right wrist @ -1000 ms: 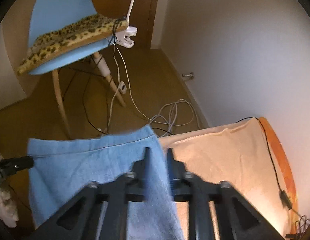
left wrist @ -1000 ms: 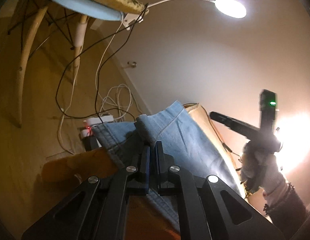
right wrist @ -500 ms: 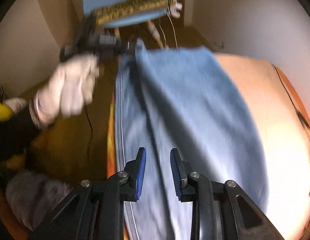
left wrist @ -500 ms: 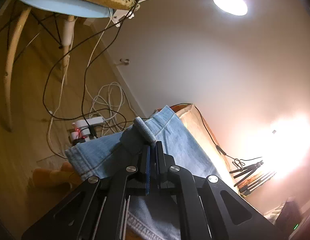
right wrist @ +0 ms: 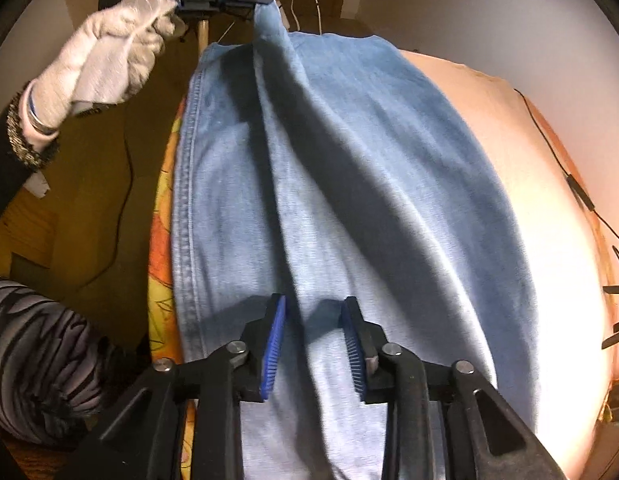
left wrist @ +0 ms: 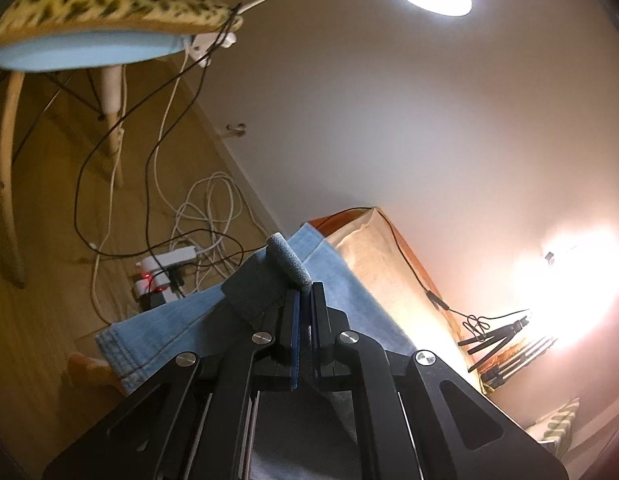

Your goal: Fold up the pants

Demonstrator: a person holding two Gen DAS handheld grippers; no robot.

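In the left wrist view, the left claw stayed clamped on a rolled edge of the pants at lower centre, denim trailing up the frame toward the power strip. The other hand's tool, at the right edge a second before, had left the frame.

In the right wrist view, the right claw had swung over mid-leg, low in the frame; its jaws were closing over a fabric ridge, not yet pinching. The gloved hand held the hem at upper left. A second grip looked imminent.
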